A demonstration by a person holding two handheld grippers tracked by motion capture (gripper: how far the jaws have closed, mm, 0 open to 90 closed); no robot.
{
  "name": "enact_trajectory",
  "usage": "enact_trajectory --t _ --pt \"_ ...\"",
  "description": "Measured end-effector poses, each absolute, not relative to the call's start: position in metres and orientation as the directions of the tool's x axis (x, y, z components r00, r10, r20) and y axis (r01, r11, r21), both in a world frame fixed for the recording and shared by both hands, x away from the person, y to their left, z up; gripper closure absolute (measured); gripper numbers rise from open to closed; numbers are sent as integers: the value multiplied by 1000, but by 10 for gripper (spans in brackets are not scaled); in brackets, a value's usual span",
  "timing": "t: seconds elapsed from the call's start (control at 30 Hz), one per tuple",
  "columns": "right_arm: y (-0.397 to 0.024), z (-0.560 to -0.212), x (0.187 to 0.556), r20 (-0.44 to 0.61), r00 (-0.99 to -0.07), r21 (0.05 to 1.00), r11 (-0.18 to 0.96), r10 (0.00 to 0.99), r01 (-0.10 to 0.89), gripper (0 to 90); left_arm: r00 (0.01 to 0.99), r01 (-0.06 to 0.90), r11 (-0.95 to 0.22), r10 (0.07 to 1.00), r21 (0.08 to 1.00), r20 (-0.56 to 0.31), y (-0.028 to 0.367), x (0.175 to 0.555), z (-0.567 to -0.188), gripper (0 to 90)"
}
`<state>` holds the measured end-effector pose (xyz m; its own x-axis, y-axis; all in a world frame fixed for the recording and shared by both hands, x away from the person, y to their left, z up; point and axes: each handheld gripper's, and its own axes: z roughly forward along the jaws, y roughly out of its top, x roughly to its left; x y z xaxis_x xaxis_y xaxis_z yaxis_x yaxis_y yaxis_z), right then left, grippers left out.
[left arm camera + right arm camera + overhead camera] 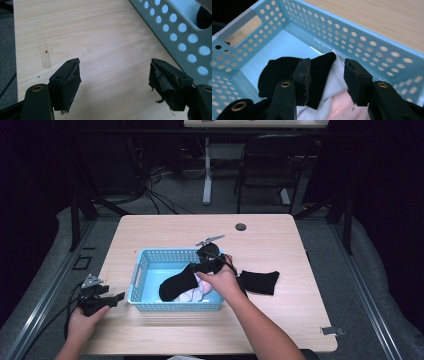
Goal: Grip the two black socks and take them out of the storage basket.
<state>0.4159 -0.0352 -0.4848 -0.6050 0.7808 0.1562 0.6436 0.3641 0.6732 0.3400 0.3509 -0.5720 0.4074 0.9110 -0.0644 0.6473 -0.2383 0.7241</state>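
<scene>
On the wooden table (280,240), my right gripper (327,77) hangs spread over the black sock (279,72) in the basket (165,255), seemingly dropping it off; next I'd fetch the other sock (260,281), left gripper (113,82) idling open.

One blue basket (142,270), two black socks (177,283) (260,281), one white-pink garment (197,292), two tongs (116,298) (212,263).

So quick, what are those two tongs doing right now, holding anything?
Left tongs: open, holding nothing, over bare table.
Right tongs: open above the black sock in the blue basket.
</scene>
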Motion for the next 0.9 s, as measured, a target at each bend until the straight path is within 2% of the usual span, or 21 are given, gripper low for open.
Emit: enact_trajectory --t 0.27,0.4,0.63,0.73,0.9 --pt "-10 -501 428 149 -615 608 419 774 674 586 409 648 -238 910 724 -66 352 340 -571 251" --pt "-4 -509 434 175 -589 573 405 789 712 592 410 646 -238 910 725 -67 351 340 -571 251" --pt "-3 -521 443 166 -562 459 441 810 772 594 409 646 -237 910 725 -68 351 340 -571 251" --pt "-3 -525 446 186 -560 419 450 808 789 628 410 646 -237 910 726 -67 351 340 -572 251" --pt "1 -527 446 202 -565 408 456 800 791 737 410 646 -238 910 725 -66 352 340 -571 251"
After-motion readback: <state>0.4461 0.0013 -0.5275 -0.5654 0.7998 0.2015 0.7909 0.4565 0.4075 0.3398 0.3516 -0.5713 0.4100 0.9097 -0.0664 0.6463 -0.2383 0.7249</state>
